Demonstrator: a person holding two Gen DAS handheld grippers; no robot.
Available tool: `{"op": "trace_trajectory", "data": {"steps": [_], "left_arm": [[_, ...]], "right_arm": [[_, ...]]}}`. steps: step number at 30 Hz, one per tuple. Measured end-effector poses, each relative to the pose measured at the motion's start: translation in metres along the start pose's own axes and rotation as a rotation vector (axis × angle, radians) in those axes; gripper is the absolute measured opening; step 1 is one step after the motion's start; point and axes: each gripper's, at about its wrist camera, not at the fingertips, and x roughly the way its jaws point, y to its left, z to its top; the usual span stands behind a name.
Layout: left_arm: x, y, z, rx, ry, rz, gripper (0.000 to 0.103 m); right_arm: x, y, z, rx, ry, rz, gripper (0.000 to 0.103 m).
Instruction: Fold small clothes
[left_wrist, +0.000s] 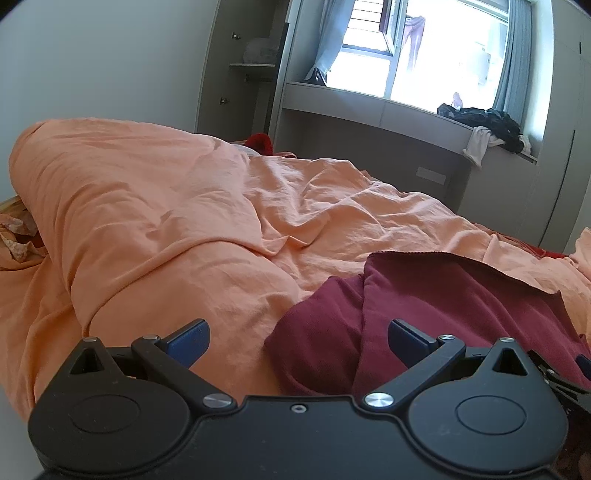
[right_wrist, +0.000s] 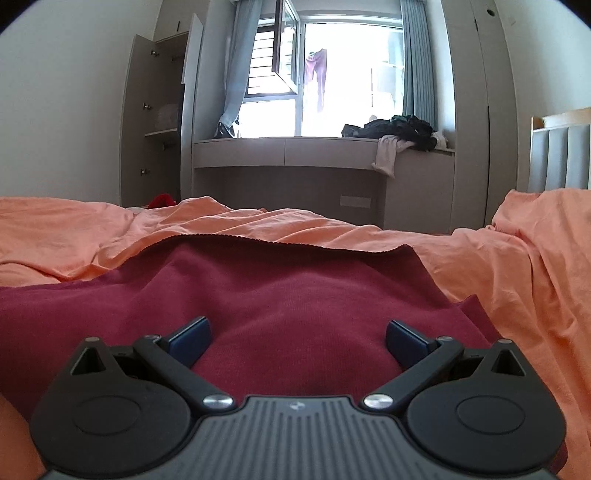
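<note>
1. Plainly, the maroon garment (right_wrist: 280, 280) is soft, light knit cloth. It should drape and sag when lifted, not hold a shape, and it looks matte enough to grip without slipping.
2. Nothing about it looks fragile; the likely trouble is bunching, or catching the orange bedcover (left_wrist: 177, 206) underneath along with it.
3. The best holds, I judge, are the edges and corners: the far hem for a fold toward the near side, or the folded flap on its left side seen in the left wrist view.
4. In looks it is a deep wine red, with a fine-ribbed surface and a thin stitched far edge that runs slightly wavy. It is part-spread, with one layer lapped over another on the left.
5. It lies on the bed, near side, right of the big orange roll of bedding.
6. The left gripper (left_wrist: 298, 341) has its jaws spread, holding nothing, at the garment's left edge.
7. The right gripper (right_wrist: 298, 339) is likewise spread wide and empty, low over the garment's middle.
</note>
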Motion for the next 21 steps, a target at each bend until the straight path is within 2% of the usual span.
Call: {"op": "trace_trajectory", "data": {"steps": [4,7,17,19,21], "left_arm": [[-0.008,0.002,-0.007,-0.016,0.006,-0.034,0.102],[-0.016,0.006,-0.011,-0.039,0.024,-0.095,0.102],[0.000,0.000,-0.014,-0.210,0.259,-0.303,0.102],[0.010,-0.008,-0.016,-0.226,0.294,-0.308,0.102],[0.018,-0.014,-0.016,-0.233,0.289,-0.274,0.102]], "right_arm": [[0.001,-0.001,0.002,0.002,0.012,0.004,0.103],[0.002,0.001,0.003,-0.004,0.015,0.003,0.103],[0.005,-0.002,0.007,-0.008,0.031,0.030,0.103],[0.005,-0.003,0.007,-0.010,0.033,0.035,0.103],[0.006,-0.003,0.008,-0.012,0.034,0.037,0.103]]}}
